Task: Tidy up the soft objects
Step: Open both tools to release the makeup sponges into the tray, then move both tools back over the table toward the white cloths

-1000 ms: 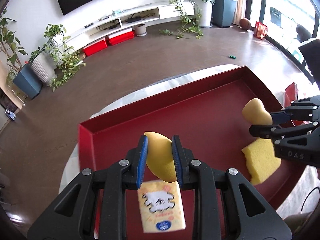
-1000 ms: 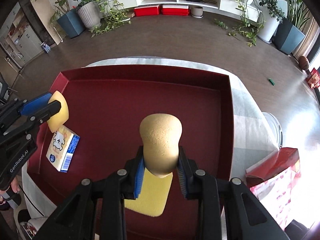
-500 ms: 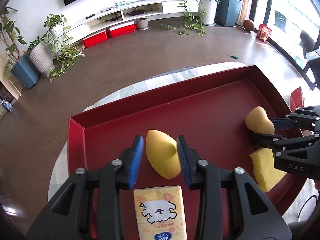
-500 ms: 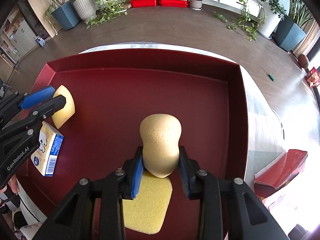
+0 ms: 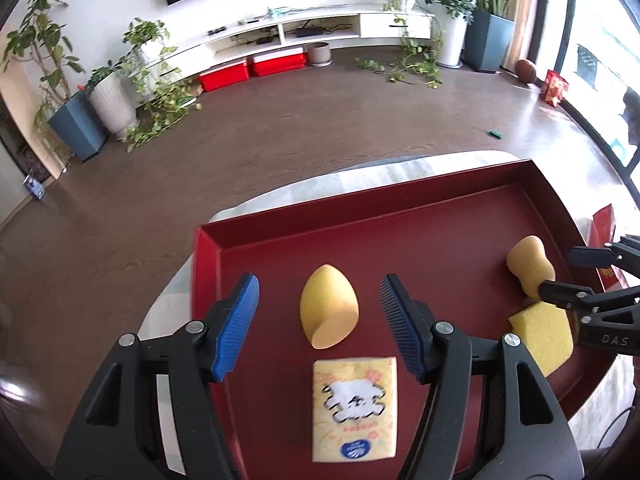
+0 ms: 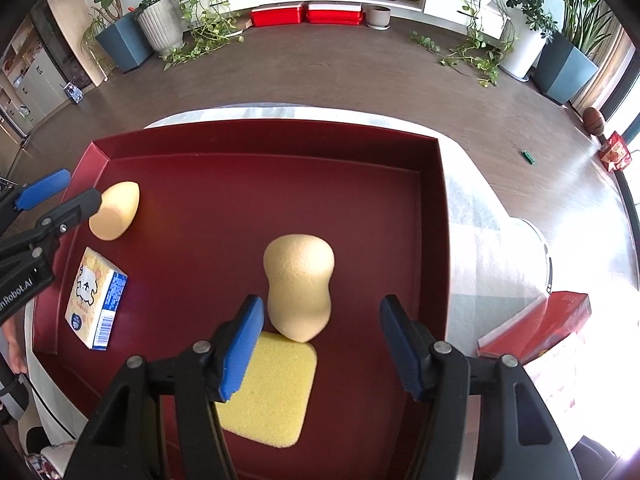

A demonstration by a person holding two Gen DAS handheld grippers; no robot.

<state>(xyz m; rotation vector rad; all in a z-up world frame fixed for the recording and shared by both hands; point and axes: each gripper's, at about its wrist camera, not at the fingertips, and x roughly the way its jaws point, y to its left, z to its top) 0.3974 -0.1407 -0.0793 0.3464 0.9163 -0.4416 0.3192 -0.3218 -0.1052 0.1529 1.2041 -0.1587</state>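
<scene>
Round surface [image 5: 372,168] carries red tray [image 5: 400,216]. Both claws just opened: left claw [image 5: 320,320] apart around egg sponge [image 5: 329,312], right claw [image 6: 322,340] apart by gourd sponge [image 6: 299,284]. Both released on tray, placement done.

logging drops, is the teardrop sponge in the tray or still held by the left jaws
In the tray. The teardrop makeup sponge lies on the red tray floor; the left gripper jaws have just been opening, clear of its sides.
</scene>
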